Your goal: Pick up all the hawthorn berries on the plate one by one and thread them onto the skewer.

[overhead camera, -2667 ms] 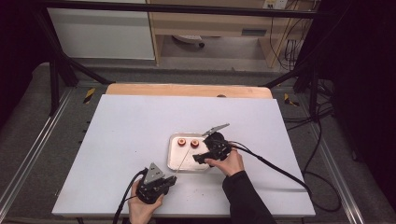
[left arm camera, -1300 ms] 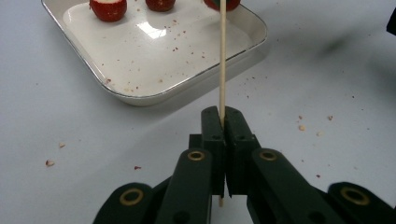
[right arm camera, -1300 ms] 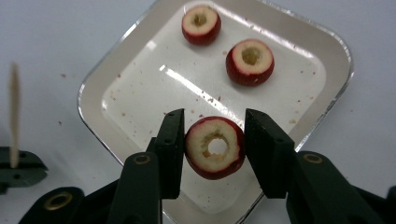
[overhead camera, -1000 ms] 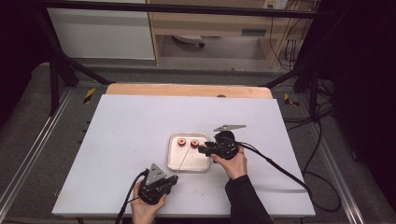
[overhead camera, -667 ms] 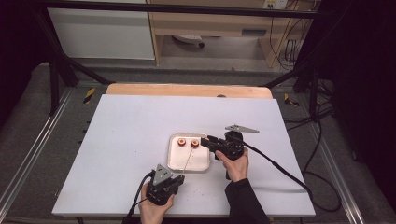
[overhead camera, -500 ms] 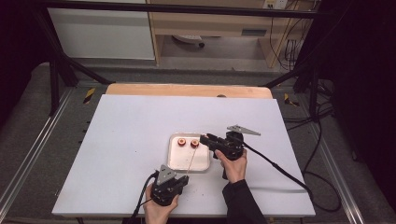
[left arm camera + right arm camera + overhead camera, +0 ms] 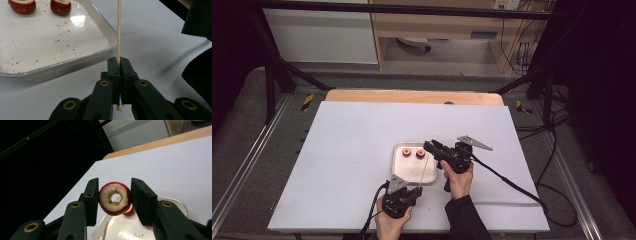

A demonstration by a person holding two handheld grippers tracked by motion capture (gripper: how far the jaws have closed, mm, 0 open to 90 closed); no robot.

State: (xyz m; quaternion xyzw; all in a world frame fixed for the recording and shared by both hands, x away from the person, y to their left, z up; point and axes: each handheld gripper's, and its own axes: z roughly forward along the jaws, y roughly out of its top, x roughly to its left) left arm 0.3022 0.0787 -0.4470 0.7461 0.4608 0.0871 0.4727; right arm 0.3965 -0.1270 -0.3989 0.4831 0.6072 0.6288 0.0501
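Note:
A thin wooden skewer [image 7: 119, 30] stands up from my left gripper [image 7: 119, 62], whose jaws are shut on its lower end. In the high view that left gripper [image 7: 417, 190] sits near the table's front edge, and the skewer [image 7: 424, 172] leans over the right side of the white tray [image 7: 398, 170]. My right gripper [image 7: 114, 195] is shut on a red cored fruit piece [image 7: 115, 198] with its cut face and hole toward the camera. The right gripper [image 7: 429, 146] hovers over the tray's right rim. Two more red fruit pieces [image 7: 406, 152] [image 7: 419, 153] lie at the tray's far end.
The tray [image 7: 110, 47] is speckled with small red crumbs and rests mid-table on a white tabletop [image 7: 352, 145]. A wooden strip [image 7: 412, 96] runs along the far edge. Cables trail from both grippers toward the front and right.
My left hand has slid to the right along the front of the table, bringing the skewer beside the tray. The right gripper has drawn back a little to the right with the fruit.

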